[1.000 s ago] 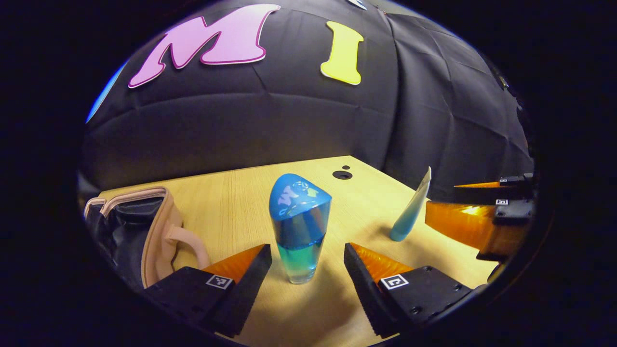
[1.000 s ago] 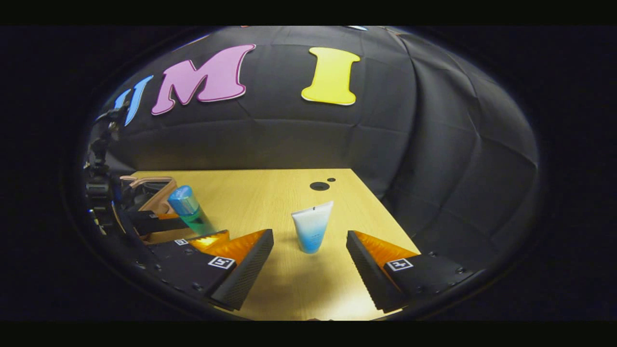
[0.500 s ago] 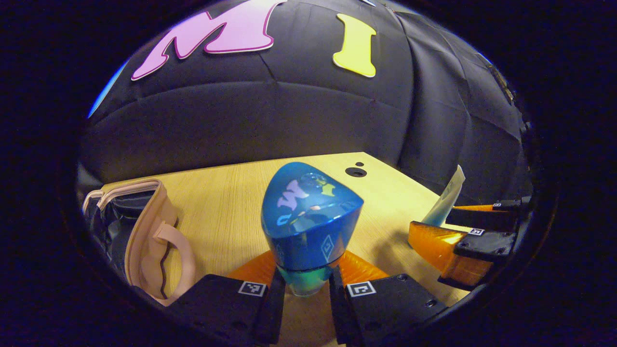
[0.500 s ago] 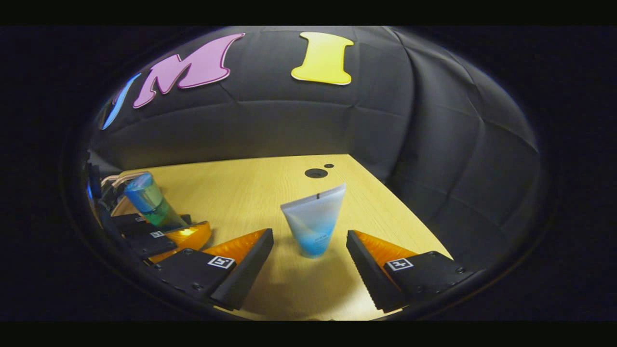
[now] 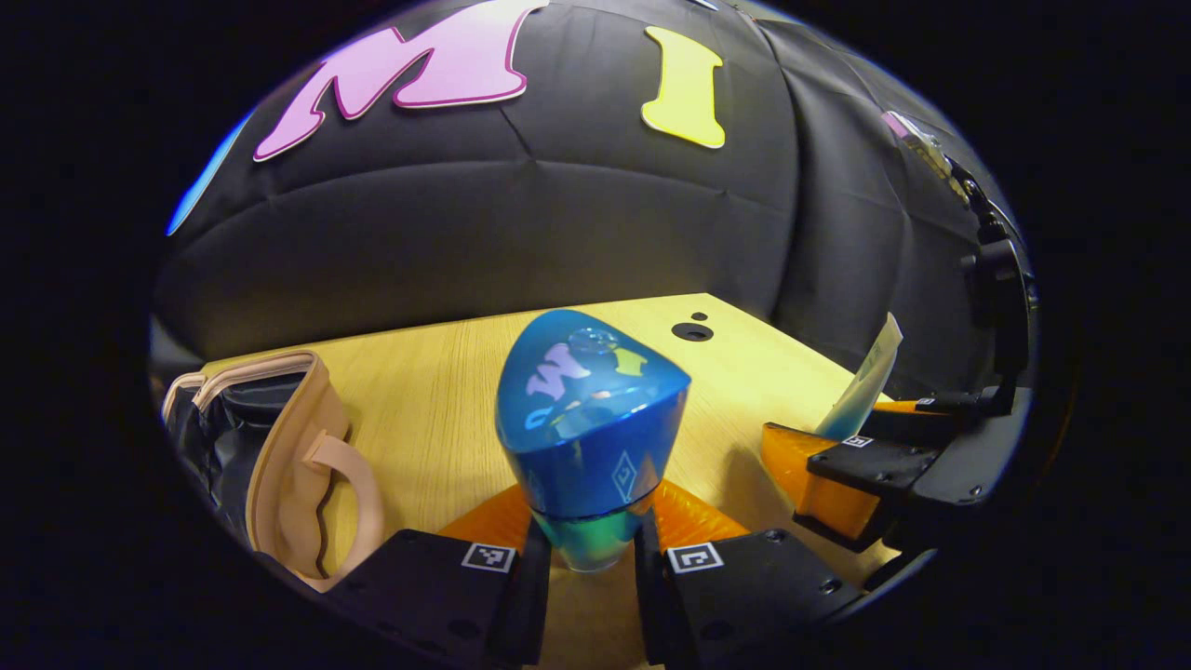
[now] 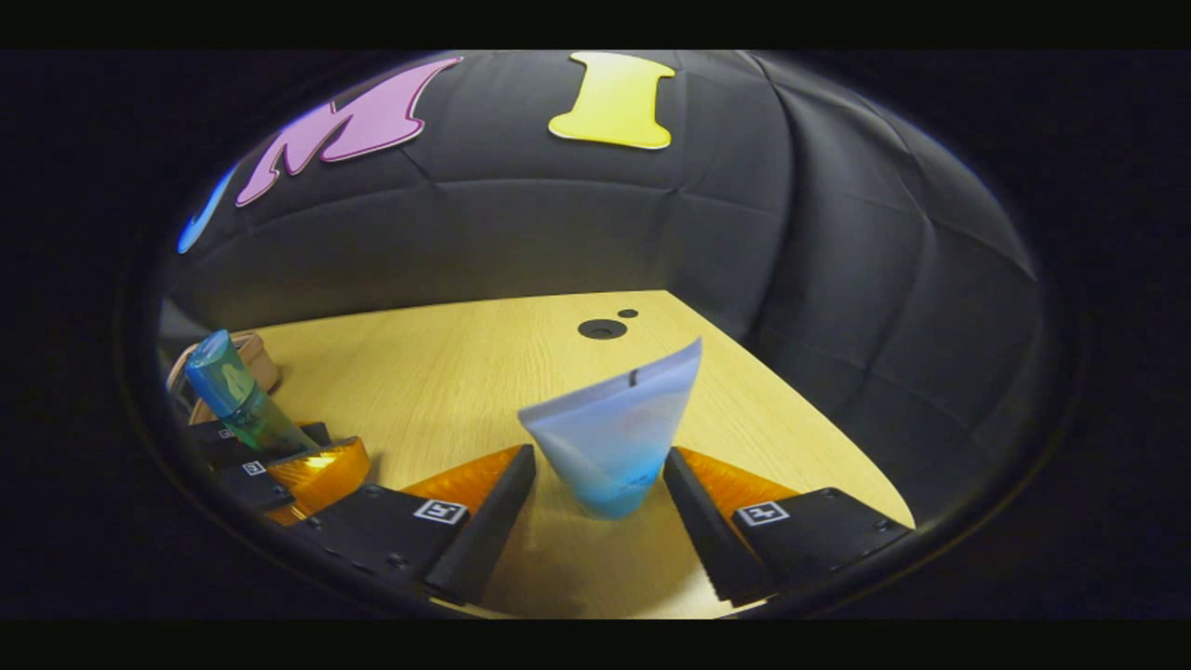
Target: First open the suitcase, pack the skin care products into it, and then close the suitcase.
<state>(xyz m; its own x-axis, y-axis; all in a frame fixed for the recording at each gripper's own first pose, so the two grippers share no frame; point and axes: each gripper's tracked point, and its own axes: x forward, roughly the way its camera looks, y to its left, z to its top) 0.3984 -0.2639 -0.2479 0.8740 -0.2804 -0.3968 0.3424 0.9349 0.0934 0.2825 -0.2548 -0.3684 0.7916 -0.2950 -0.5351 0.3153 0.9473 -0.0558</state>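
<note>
A blue-capped bottle (image 5: 591, 428) with blue-green liquid stands upright on the wooden table (image 5: 428, 372), and my left gripper (image 5: 591, 532) is shut on its lower body. The same bottle (image 6: 228, 386) and left gripper (image 6: 270, 448) appear at the far left of the right gripper view. A white-to-blue tube (image 6: 614, 428) stands cap-down, leaning right, between the fingers of my right gripper (image 6: 598, 456), which is open; its right finger is against the tube and the left finger sits just beside it. The pink suitcase (image 5: 279, 447) lies open at the left, showing its dark lining.
A round cable hole (image 6: 602, 328) sits near the table's far right corner. The table's right edge runs close behind the tube (image 5: 870, 372) and the right gripper (image 5: 842, 430). Bare wood lies between the suitcase and the bottle.
My left gripper closed on the bottle about half a second ago and still holds it. My right gripper moved forward around the tube, which now leans more to the right.
</note>
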